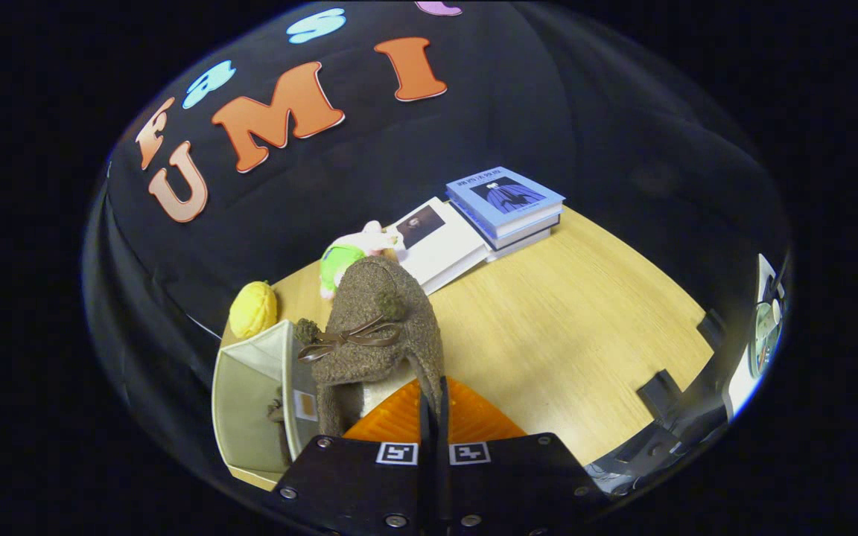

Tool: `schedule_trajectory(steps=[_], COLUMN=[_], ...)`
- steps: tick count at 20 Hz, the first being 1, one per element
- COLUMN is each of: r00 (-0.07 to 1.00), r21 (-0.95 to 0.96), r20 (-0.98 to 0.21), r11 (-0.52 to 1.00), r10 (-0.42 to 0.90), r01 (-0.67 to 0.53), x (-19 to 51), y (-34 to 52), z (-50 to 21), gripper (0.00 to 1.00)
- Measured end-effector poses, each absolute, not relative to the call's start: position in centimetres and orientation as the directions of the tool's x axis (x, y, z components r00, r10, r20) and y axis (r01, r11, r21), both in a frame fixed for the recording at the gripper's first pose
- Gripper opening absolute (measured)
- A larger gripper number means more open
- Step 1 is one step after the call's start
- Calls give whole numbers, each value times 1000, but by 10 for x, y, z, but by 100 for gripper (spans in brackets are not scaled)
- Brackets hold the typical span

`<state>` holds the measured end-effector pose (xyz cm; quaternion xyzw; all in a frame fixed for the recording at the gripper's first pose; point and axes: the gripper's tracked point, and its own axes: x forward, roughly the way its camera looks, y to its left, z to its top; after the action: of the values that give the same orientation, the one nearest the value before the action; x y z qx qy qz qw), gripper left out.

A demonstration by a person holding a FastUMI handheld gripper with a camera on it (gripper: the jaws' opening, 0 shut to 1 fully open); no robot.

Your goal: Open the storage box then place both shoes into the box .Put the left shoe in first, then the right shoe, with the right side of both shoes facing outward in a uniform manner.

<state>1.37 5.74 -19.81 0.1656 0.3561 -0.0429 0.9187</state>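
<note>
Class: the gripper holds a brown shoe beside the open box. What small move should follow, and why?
Probably swing the brown bow shoe sideways over the open storage box: the gripper pinches its collar, and another shoe seems to be inside.

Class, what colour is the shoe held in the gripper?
Brown, in the gripper view: shoe, gripper.

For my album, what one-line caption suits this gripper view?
Gripper shut on a brown shoe, held above the wooden table beside the open storage box.
</note>
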Motion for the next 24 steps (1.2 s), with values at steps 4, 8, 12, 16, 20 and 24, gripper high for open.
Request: schedule_trajectory(steps=[4,8,12,16,20,24], r00=[751,743,722,694,664,663], r21=[329,339,316,266,237,232], r20=[-651,-652,-672,-707,-739,-739], r11=[932,935,945,960,966,969], r10=[107,153,163,134,111,121], r01=[152,104,80,86,102,82], x=[13,9,9,8,8,10], y=[122,175,210,223,227,237], z=[-181,-175,-187,-209,-230,-236], gripper=[1,1,1,1,1,5])
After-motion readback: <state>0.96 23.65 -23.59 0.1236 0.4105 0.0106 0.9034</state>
